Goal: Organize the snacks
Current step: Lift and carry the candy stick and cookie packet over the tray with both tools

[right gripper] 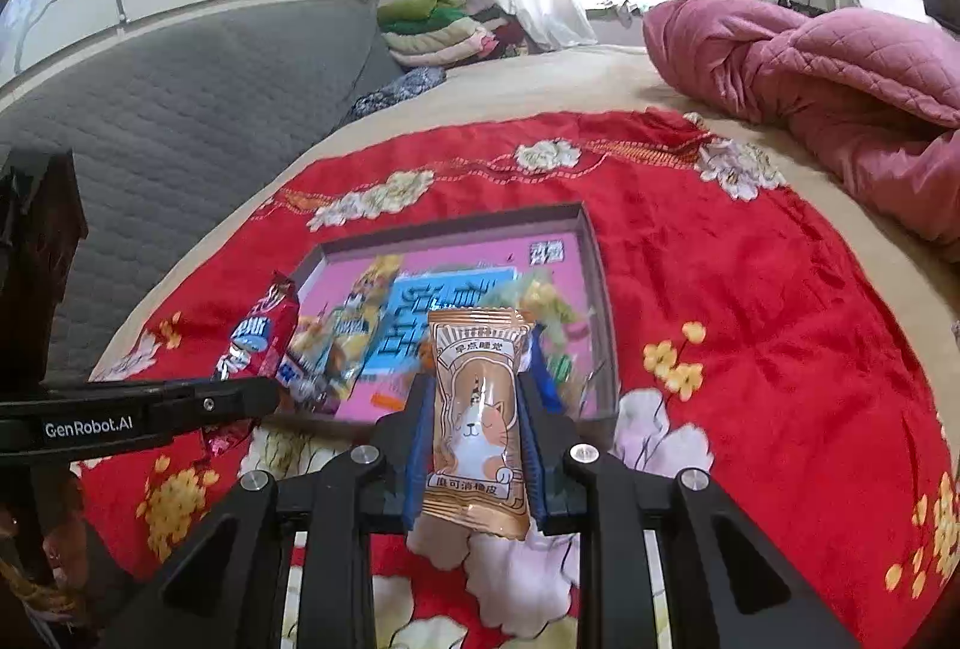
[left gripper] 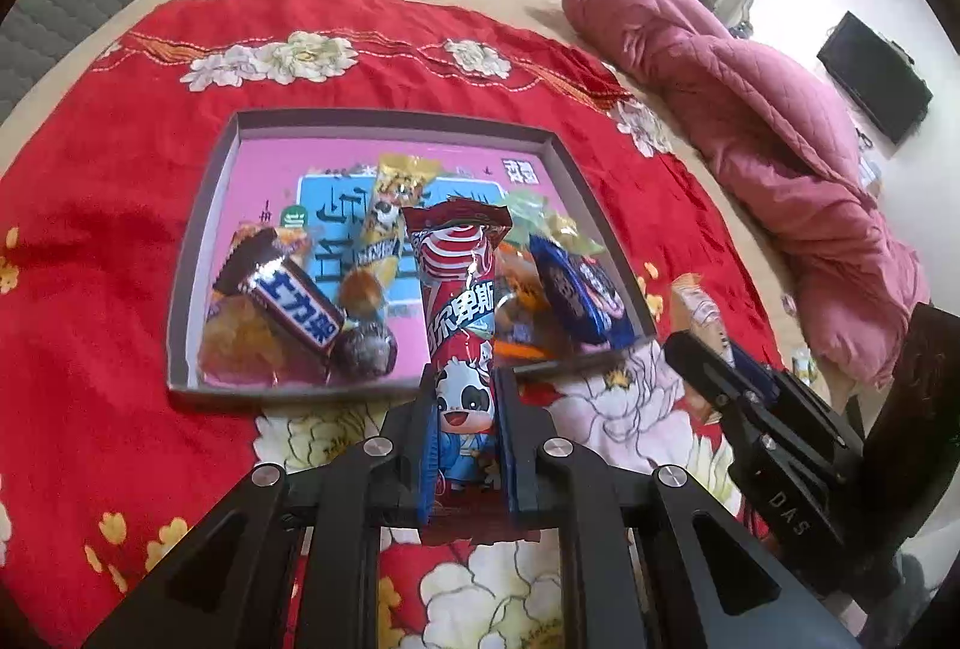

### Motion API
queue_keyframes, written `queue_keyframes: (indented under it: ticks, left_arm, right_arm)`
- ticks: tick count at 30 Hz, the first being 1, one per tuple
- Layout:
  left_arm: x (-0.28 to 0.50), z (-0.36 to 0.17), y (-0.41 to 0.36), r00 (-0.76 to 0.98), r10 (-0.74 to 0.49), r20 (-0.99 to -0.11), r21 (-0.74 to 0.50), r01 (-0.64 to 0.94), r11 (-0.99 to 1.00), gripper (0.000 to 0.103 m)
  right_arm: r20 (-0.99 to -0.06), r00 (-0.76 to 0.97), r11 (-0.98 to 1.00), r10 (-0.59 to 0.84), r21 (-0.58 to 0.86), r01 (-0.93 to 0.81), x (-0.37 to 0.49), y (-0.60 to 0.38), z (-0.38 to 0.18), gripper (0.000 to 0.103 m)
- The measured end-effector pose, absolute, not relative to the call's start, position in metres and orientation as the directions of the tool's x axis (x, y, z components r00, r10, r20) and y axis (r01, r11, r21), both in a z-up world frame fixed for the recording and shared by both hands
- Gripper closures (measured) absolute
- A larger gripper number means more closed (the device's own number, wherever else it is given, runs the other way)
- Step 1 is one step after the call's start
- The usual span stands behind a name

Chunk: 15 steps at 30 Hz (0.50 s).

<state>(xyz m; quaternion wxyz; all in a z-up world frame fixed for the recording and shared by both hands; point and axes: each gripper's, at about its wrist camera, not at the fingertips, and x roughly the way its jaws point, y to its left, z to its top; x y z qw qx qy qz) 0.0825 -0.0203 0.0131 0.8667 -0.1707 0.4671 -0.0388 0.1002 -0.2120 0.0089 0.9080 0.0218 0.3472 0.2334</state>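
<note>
1. Right now the left gripper is clenched on a red snack packet printed with a cartoon panda; the blue-padded fingers press its lower sides, and its upper end reaches over the near wall of the tray.
2. Likewise, the right gripper grasps an orange cat-print packet, held upright between its fingers in front of the tray's near wall.
3. Sitting on a red floral blanket, the shallow grey-walled tray has a pink printed floor and already holds several snacks.
4. Inside it, a brown chocolate bar lies at the near left, with a dark round sweet just beside its near end.
5. A yellow packet lies further back near the middle, and a blue wrapped snack leans by the right wall.
6. Seen from the right wrist, the red packet stands near the tray's left near corner, gripped by the left tool.
7. A crumpled pink quilt lies on the bed, well apart from the tray.
</note>
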Motion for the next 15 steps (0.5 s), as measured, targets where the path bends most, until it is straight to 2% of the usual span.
queue_keyframes:
  ticks: [15]
  left_arm:
    - [0.123,0.005,-0.021,0.552,-0.196,-0.810,-0.310,-0.119,0.943,0.086]
  right_arm:
    - [-0.590,0.697,0.909,0.408,0.192,-0.370,0.144,-0.211,0.011,0.077]
